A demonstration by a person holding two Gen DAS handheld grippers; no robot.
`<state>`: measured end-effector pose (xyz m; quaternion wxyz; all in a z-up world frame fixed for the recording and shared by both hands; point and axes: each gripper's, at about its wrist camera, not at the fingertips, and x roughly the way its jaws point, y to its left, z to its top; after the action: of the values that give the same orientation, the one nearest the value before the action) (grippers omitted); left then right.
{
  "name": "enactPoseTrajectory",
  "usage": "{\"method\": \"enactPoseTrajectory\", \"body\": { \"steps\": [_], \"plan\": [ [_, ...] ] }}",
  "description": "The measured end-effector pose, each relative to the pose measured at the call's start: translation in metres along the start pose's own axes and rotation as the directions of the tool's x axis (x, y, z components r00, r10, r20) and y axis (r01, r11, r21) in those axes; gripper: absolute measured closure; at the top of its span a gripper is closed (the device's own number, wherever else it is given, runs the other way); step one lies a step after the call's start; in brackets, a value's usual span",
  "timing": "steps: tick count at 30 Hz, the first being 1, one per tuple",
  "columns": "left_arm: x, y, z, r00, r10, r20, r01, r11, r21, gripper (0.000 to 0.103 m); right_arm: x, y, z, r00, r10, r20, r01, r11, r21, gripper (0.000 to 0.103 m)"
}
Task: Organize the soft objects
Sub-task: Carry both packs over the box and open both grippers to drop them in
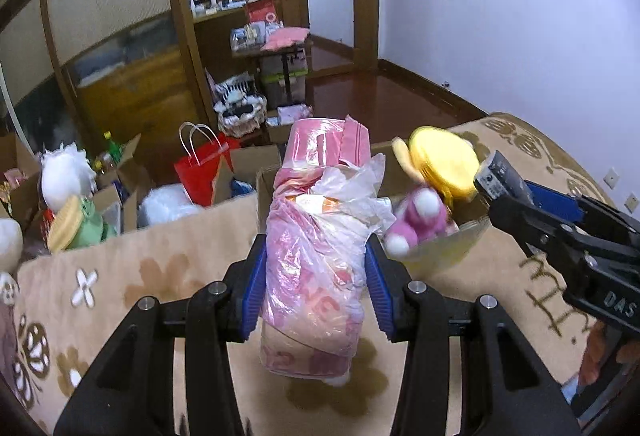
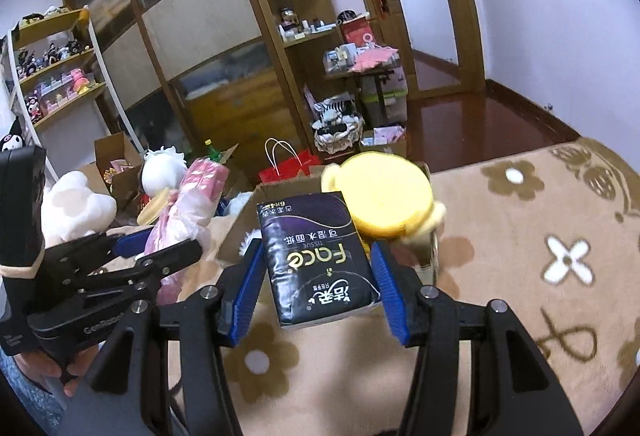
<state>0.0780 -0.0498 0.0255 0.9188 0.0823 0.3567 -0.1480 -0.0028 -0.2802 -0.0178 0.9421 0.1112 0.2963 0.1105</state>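
Left wrist view: my left gripper (image 1: 316, 276) pinches a pink bundle (image 1: 316, 236) wrapped in clear plastic, its blue pads (image 1: 254, 292) pressed into both sides, held above the flowered beige blanket (image 1: 132, 276). Past it sits a cardboard box (image 1: 400, 163) with a yellow-and-pink plush (image 1: 432, 187). My right gripper (image 2: 316, 276) clamps a dark tissue pack (image 2: 316, 256) between its fingers (image 2: 390, 288), over the same blanket near the box.
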Motion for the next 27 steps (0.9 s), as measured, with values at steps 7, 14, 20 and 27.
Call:
{"method": "enactPoseTrajectory", "body": {
  "steps": [7, 14, 20, 27],
  "plan": [
    [0.023, 0.012, 0.031, 1.000, 0.014, 0.016, -0.014, 1.000, -0.005, 0.058, 0.022, 0.010, 0.031, 1.000, 0.012, 0.012, -0.012, 0.998, -0.054, 0.046],
    [0.057, 0.023, 0.037, 1.000, -0.012, -0.008, 0.011, 1.000, -0.026, 0.058, 0.048, 0.008, 0.045, 1.000, 0.024, -0.003, -0.024, 0.999, -0.047, 0.046],
    [0.082, 0.033, 0.035, 0.997, -0.051, -0.051, 0.046, 0.995, -0.083, 0.058, 0.065, 0.012, 0.056, 1.000, 0.020, -0.014, -0.021, 0.998, -0.059, 0.047],
    [0.099, 0.037, 0.027, 0.990, -0.097, -0.098, 0.085, 0.990, -0.115, 0.058, 0.084, 0.019, 0.065, 0.999, 0.037, -0.036, -0.040, 0.996, -0.083, 0.056]
  ]
}}
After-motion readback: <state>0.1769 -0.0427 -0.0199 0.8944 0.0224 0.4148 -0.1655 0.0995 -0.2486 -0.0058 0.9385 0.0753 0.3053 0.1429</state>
